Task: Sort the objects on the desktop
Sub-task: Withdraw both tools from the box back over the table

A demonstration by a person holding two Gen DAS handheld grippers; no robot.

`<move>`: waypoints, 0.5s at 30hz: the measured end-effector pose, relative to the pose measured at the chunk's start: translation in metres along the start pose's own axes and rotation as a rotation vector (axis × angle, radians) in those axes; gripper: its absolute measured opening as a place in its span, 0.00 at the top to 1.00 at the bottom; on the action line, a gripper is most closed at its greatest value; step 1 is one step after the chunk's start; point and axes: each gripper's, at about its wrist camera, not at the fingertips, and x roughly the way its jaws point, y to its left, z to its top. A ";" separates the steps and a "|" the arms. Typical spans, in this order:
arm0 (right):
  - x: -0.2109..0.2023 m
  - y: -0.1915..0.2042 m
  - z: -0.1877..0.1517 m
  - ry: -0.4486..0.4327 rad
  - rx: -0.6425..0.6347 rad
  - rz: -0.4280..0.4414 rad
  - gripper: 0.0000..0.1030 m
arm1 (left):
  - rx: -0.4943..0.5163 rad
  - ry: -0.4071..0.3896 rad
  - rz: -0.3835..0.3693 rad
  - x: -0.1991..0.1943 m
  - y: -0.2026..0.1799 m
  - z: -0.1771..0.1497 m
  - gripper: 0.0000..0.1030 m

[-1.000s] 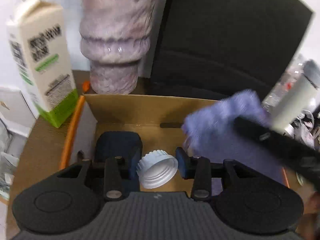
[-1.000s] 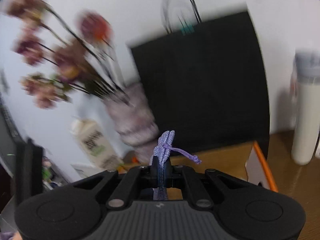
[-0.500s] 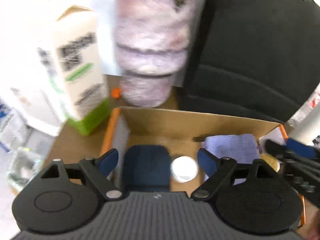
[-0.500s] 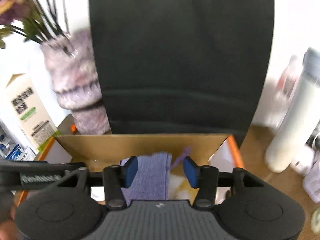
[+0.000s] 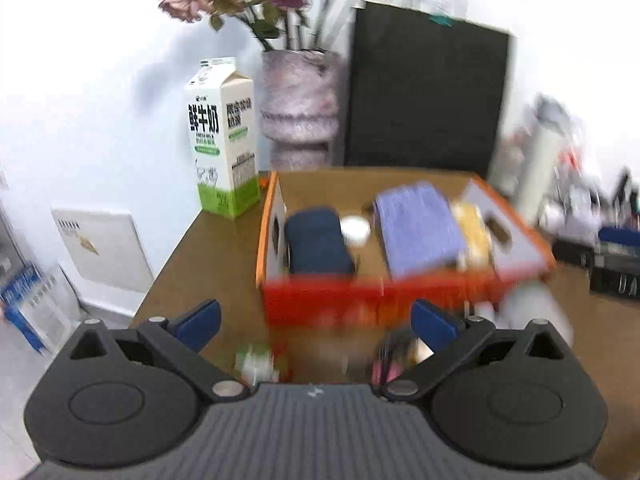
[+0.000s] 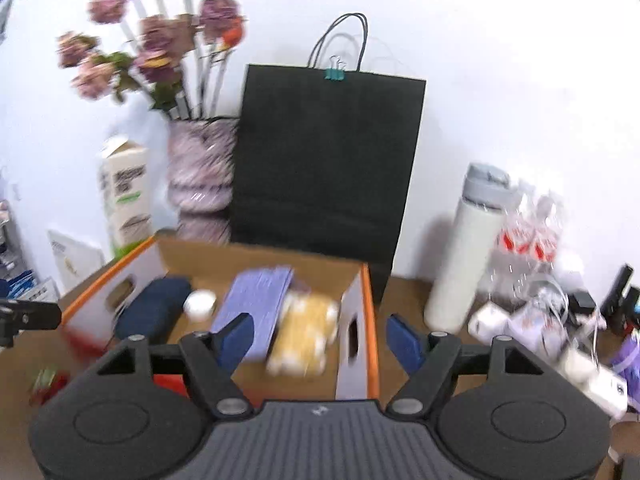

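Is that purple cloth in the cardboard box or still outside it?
In. The purple cloth lies flat inside the cardboard box, beside a white cap.

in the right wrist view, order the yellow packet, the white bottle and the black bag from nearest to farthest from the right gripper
From the right gripper:
1. Yellow packet, in the box, just left.
2. White bottle, on the desk, right.
3. Black bag, against the wall, behind the box.

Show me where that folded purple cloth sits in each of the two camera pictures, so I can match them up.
Left wrist view: the purple cloth lies in the cardboard box, right of centre, between a white cap and a yellow item.
Right wrist view: it lies mid-box, just above the left fingertip.
Shared landmark: the black paper bag behind the box.
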 end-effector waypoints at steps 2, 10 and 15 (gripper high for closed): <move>-0.016 0.005 -0.028 0.017 0.028 0.023 0.27 | 0.013 -0.018 -0.012 -0.015 -0.007 -0.034 0.00; -0.082 0.034 -0.127 0.019 0.051 0.059 0.27 | -0.046 -0.032 -0.145 -0.071 -0.013 -0.136 0.00; -0.117 0.034 -0.150 0.006 0.039 0.066 0.27 | 0.000 -0.067 -0.153 -0.083 -0.020 -0.151 0.00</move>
